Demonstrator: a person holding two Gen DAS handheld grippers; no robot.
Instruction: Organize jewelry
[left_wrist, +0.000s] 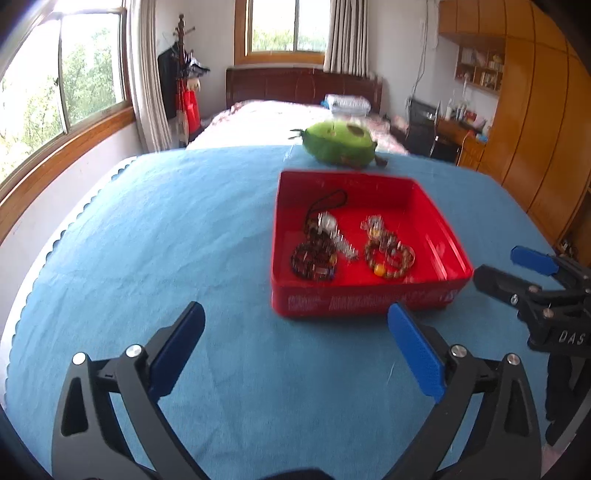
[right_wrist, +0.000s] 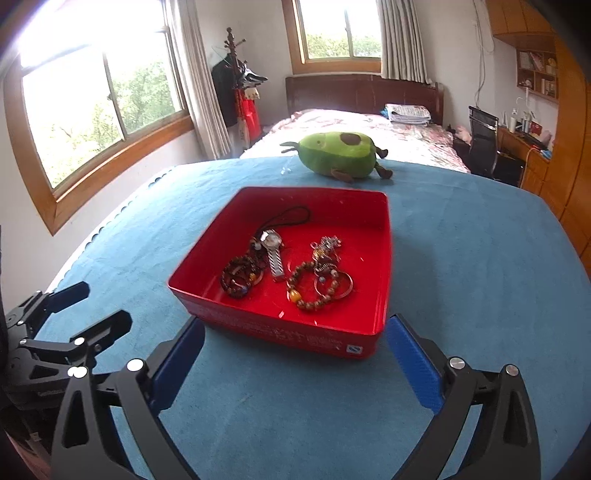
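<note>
In the red tray (right_wrist: 382, 258), jewelry (right_wrist: 288, 267).

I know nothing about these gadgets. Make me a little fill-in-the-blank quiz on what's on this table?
1. The jewelry lies inside a red ____.
2. The cloth under the tin is ____ in colour.
3. The avocado toy sits ____ the tin, on the side toward the bed.
4. Both the left gripper and right gripper hold ____.

Missing words: tin; blue; behind; nothing
</note>
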